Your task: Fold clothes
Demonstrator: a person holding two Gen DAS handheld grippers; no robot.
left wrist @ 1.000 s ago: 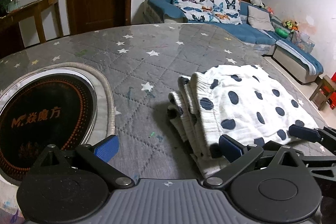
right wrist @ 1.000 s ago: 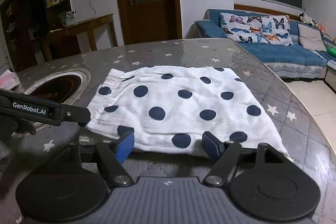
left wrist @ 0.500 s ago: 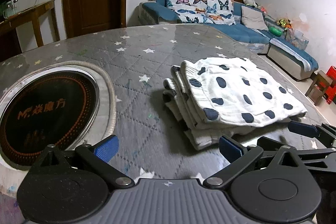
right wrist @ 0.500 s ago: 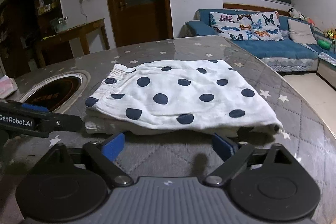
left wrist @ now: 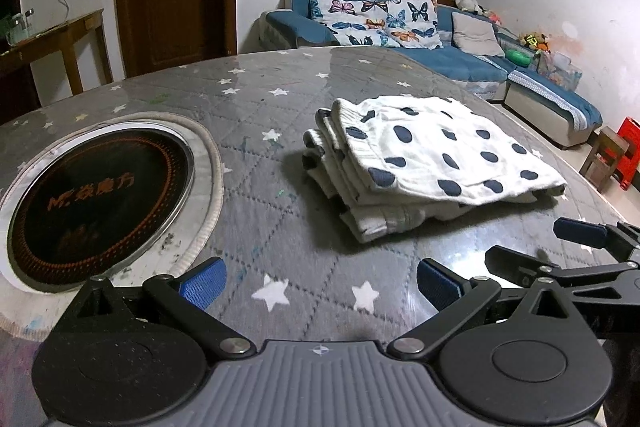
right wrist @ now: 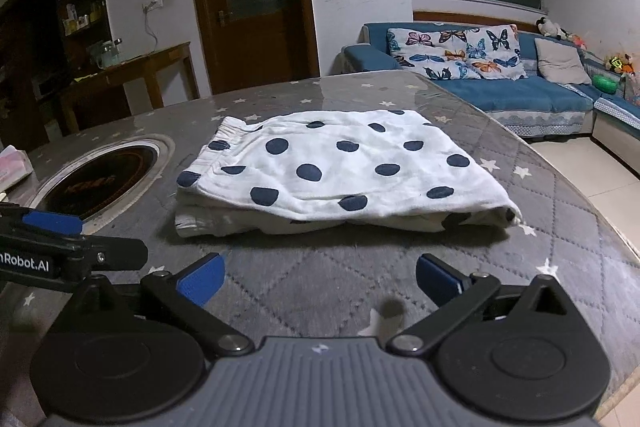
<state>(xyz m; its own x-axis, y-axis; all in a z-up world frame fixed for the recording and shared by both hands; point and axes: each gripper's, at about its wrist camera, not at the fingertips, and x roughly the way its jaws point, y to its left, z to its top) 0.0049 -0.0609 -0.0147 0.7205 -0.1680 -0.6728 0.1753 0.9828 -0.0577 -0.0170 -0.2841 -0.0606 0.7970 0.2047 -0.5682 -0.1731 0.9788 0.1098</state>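
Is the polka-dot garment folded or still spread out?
Folded. The polka-dot garment lies as a compact stack on the table, with several layers visible at its edges; neither gripper touches it.

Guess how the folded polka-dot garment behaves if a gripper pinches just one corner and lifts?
The polka-dot garment looks like thin soft cloth, so it would probably sag. Its loose stacked layers, visible at the near edge, would likely unfold. Probably light; on the glossy table cover a push may slide it.
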